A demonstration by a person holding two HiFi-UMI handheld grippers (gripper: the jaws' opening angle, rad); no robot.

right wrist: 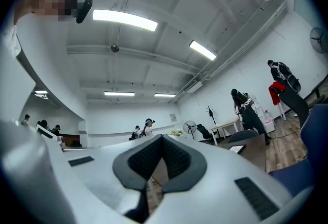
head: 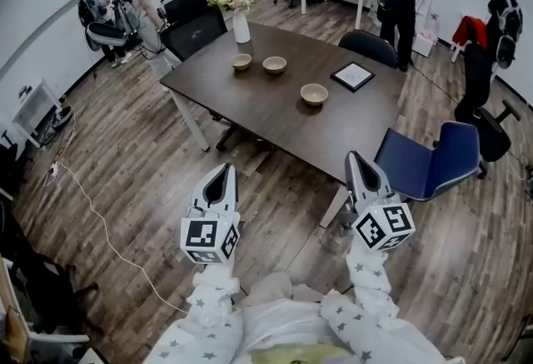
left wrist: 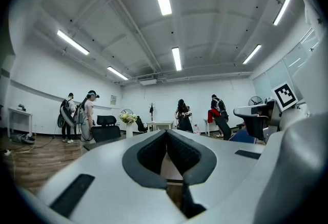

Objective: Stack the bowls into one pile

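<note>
One surface (head: 275, 117): a dark table well ahead of the person; it carries everything the task needs.
Blue chair (head: 425, 161): at the surface's near right corner, just past the right claw.
Left claw (head: 221, 175): held about level over the wooden floor, well short of the surface. Its jaws meet at the tips with nothing between them.
Right claw (head: 356, 161): tipped slightly upward, also short of the surface, jaws pressed together and empty.
Vase of flowers (head: 241, 21): at the far end of the surface.
Flat black tablet (head: 352, 76): on the right side.
Far bowl (head: 241, 62) and middle bowl (head: 274, 64): upright, near each other, just in front of the vase.
Near bowl (head: 314, 94): upright, apart from that pair, closest to the person.
Progress: no bowl sits inside another, so no pile is begun. The approach, every pick-up and every nesting appear still to do.
</note>
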